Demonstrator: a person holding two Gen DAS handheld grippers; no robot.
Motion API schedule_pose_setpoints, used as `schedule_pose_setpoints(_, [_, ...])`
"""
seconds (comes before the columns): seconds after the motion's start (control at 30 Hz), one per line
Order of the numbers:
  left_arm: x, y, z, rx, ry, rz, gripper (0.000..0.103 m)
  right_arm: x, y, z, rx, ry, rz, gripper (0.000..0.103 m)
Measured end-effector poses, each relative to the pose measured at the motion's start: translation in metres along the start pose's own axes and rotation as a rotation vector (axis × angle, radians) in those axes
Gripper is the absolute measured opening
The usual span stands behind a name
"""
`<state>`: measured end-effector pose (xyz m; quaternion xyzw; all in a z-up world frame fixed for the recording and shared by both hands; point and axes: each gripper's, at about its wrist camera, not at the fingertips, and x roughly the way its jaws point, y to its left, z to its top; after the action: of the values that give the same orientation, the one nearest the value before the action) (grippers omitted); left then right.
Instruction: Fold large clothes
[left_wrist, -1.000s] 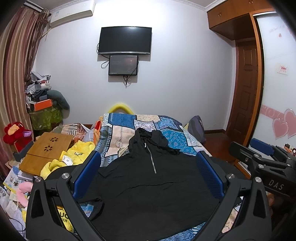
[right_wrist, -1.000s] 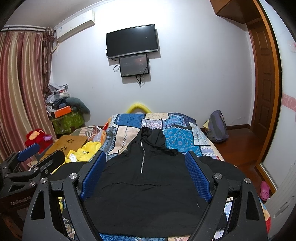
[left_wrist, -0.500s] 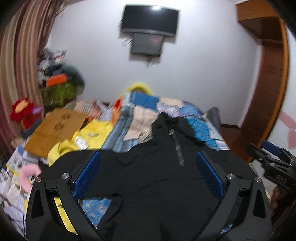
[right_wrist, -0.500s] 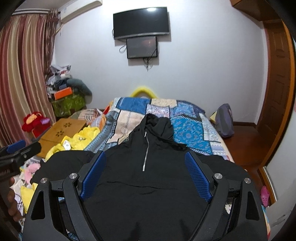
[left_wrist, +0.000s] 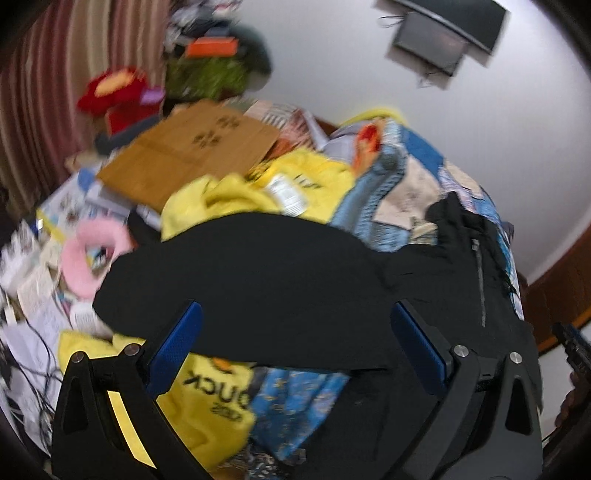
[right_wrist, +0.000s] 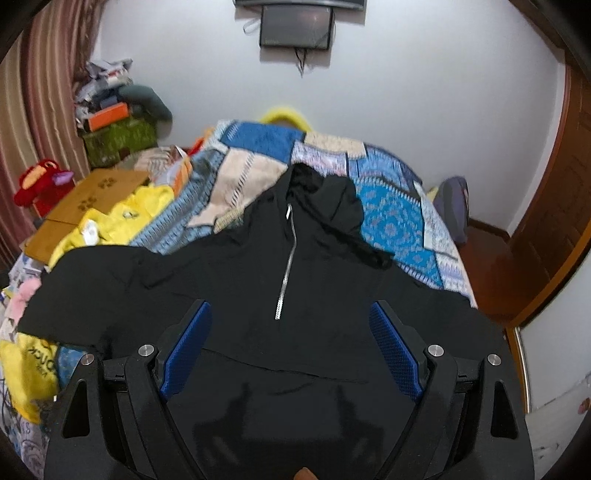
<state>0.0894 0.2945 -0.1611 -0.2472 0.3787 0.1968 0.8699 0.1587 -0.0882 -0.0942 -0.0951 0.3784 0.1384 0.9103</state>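
Black hoodie (right_wrist: 295, 295) lies flat on the bed (right_wrist: 391, 214), sleeves out; both grippers, left (left_wrist: 295, 343) and right (right_wrist: 291, 343), hover spread and empty; next, likely pinching the left sleeve (left_wrist: 229, 273) to fold inward.

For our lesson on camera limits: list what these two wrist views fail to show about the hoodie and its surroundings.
- Hoodie hem: right view, hidden behind the right gripper.
- Its right sleeve end: right view, too dark to make out near the gripper.
- Yellow garment print: left view, blurred and partly covered by the left sleeve.
- Floor clutter: left view, motion-blurred.
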Motion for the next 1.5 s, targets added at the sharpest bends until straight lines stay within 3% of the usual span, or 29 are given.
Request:
schedule_pose_setpoints(0.2, [0.037, 0.07, -0.006, -0.187, 0.128, -0.023, 0.103, 0.03, 0.005, -0.001, 0.007, 0.089, 0.03, 0.085])
schedule_pose_setpoints(0.4, [0.063, 0.117, -0.02, -0.345, 0.212, -0.089, 0.102, 0.047, 0.016, -0.001, -0.035, 0.118, 0.022, 0.085])
schedule_pose_setpoints(0.63, [0.085, 0.153, -0.031, -0.494, 0.247, -0.173, 0.102, 0.067, 0.019, -0.001, -0.049, 0.164, 0.038, 0.085])
schedule_pose_setpoints(0.87, [0.101, 0.155, -0.029, -0.522, 0.235, -0.181, 0.102, 0.079, 0.02, -0.005, -0.039, 0.203, 0.05, 0.085])
schedule_pose_setpoints(0.93, [0.106, 0.156, -0.029, -0.525, 0.234, -0.165, 0.097, 0.08, 0.02, -0.006, -0.036, 0.211, 0.052, 0.085])
schedule_pose_setpoints(1.03, [0.108, 0.155, -0.029, -0.508, 0.227, -0.096, 0.078, 0.081, 0.019, -0.007, -0.023, 0.216, 0.057, 0.085])
schedule_pose_setpoints(1.2, [0.098, 0.15, -0.028, -0.442, 0.184, 0.036, 0.025, 0.076, 0.015, -0.008, 0.006, 0.211, 0.073, 0.085])
schedule_pose_setpoints(1.3, [0.092, 0.147, -0.023, -0.407, 0.159, 0.048, 0.013, 0.071, 0.012, -0.008, 0.015, 0.203, 0.075, 0.085])
schedule_pose_setpoints(1.5, [0.064, 0.121, 0.002, -0.306, 0.07, 0.08, 0.008, 0.058, -0.001, -0.008, 0.05, 0.179, 0.085, 0.085])
